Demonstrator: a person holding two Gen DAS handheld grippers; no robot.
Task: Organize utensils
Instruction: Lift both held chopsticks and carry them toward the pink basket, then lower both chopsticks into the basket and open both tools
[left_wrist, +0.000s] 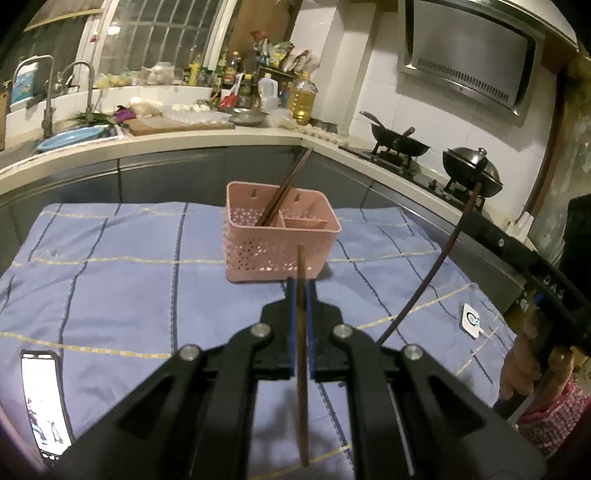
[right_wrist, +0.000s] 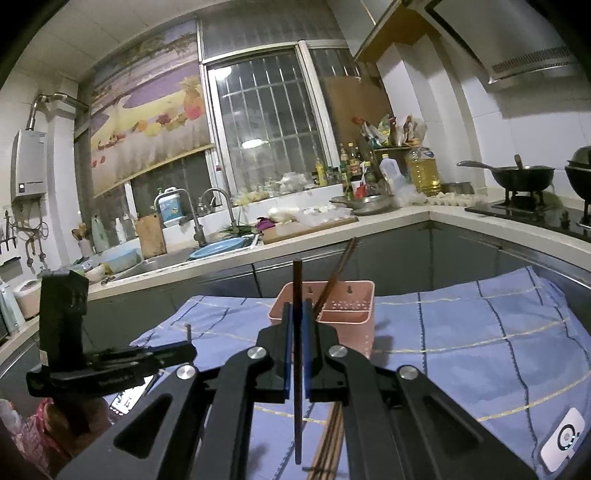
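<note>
We hold one chopstick in each claw. Nearest us in the left wrist view, the left gripper (left_wrist: 301, 291) has its blue pads pressed together on a brown chopstick (left_wrist: 302, 350). The stick runs straight up through the pinch, with a short tip above the fingers and a long tail below, so we judge it is held upright to drop end-first. In the right wrist view the right gripper (right_wrist: 297, 314) pinches a darker chopstick (right_wrist: 297, 369) the same way, gripped near the middle and standing close to vertical.

Under the right gripper, a small bundle of loose chopsticks (right_wrist: 330, 443) lies on the blue checked cloth (left_wrist: 110, 288) toward its near edge, so there is more left to sort. A phone (left_wrist: 44, 398) rests by the cloth's near left corner and a white puck-like device (left_wrist: 472, 319) sits near its right edge. Both are well clear of our path.

Further on, toward the far edge of the cloth and about midway along it, stands the pink basket (left_wrist: 280, 243). A pair of chopsticks (left_wrist: 288, 184) already leans in its rear-left compartment, which we judge to be our target. The smaller right-hand compartments look empty.

The cloth between claws and basket is bare, so the approach is open. The leaning pair tilts to the right above the rim, so we would come in from the left or the near side. Beyond the far edge the cabinet fronts drop away.
</note>
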